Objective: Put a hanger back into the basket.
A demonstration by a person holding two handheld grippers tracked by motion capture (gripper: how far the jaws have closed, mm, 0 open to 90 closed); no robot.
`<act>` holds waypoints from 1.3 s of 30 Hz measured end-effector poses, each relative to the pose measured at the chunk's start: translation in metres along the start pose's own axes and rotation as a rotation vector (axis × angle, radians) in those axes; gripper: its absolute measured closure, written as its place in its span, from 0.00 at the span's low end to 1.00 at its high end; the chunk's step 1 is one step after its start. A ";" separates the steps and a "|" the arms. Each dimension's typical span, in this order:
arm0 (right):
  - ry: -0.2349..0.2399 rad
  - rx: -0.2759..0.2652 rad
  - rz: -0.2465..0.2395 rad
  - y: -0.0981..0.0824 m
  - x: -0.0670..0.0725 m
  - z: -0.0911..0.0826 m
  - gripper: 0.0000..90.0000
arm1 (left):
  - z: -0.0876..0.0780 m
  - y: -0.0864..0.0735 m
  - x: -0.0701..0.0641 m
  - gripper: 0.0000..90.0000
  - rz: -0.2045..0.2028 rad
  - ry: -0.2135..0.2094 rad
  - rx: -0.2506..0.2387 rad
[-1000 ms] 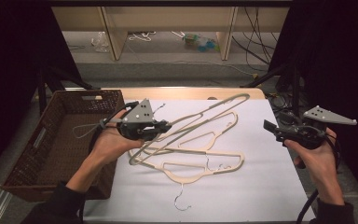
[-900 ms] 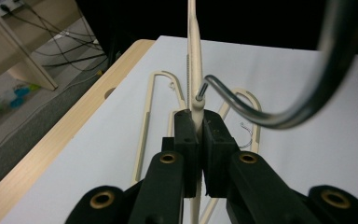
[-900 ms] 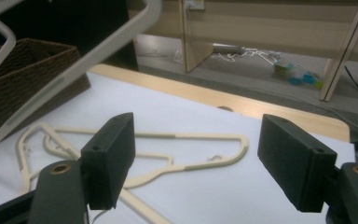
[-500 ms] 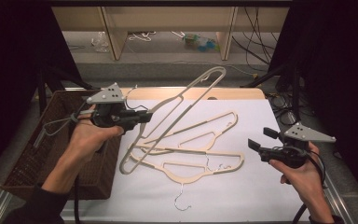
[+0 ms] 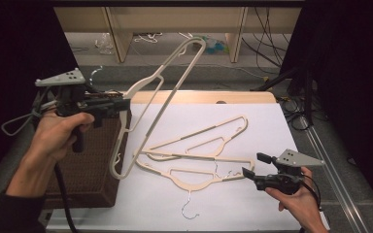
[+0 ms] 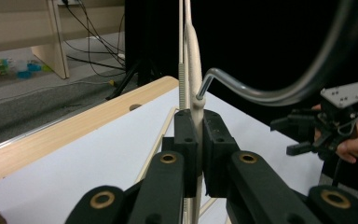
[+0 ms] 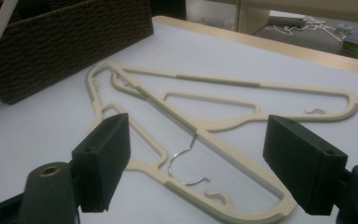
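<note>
Two hangers (image 5: 199, 150) lay crossed on the table (image 5: 252, 204), the basket (image 5: 87, 170) at its left edge.

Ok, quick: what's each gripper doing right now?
Left gripper: shut on the lifted hanger.
Right gripper: open, jaws just widening, nothing between them.

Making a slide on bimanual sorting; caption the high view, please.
Left tongs lift one cream hanger beside the wicker basket; open right tongs approach two others.

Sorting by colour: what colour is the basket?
Dark brown woven wicker basket, clearest in the right gripper view.
</note>
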State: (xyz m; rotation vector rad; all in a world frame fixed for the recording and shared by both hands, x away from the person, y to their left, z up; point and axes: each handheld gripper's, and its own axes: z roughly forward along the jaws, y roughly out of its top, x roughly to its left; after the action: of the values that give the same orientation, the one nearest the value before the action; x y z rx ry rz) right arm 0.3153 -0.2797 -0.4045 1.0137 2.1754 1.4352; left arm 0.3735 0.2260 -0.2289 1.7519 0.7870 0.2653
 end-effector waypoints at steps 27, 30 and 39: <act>0.030 0.006 -0.031 -0.003 0.008 0.008 0.26 | -0.095 -0.032 0.096 0.95 -0.064 0.175 0.062; 0.018 0.039 -0.030 -0.002 0.007 0.004 0.26 | -0.097 -0.040 0.107 0.95 -0.078 0.177 0.072; 0.029 0.043 -0.034 -0.002 0.008 0.005 0.26 | -0.104 -0.059 0.133 0.95 -0.095 0.161 0.107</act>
State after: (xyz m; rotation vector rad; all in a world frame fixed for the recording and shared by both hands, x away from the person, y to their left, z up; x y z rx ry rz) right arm 0.3124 -0.2712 -0.4074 0.9708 2.2419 1.4020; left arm 0.3945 0.3969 -0.2766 1.8030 1.0140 0.3083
